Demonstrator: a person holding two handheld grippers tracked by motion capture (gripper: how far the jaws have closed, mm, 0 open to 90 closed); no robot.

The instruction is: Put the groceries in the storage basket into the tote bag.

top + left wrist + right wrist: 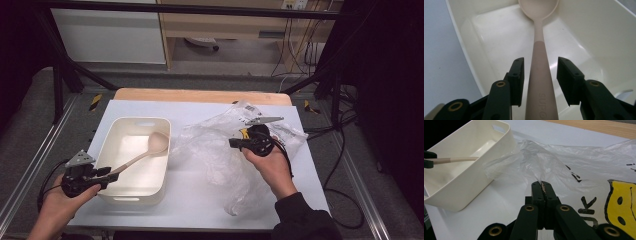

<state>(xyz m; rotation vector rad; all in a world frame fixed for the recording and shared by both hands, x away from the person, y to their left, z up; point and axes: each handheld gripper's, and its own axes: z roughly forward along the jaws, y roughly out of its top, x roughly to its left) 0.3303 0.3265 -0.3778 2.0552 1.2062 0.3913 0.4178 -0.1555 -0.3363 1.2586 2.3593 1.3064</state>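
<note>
A beige long-handled spoon (150, 150) (540, 65) lies slanted in the white plastic bin (140, 120) (471, 57), its bowl toward the far right wall and its handle reaching out over the near left rim. My left gripper (111, 172) (540, 61) is open, one jaw on each side of the handle with a gap at both. My right gripper (234, 143) (542, 185) is shut on a raised fold of the clear plastic bag (215, 145) (564, 162), which spreads to the right of the bin (461, 192). The spoon's handle (454, 159) also shows from that side.
The bin and bag rest on a white tabletop (200, 205) with a wooden strip (200, 95) along its far edge. The bag carries black lettering and a yellow face print (621, 205). Dark frame bars and cables flank the table.
</note>
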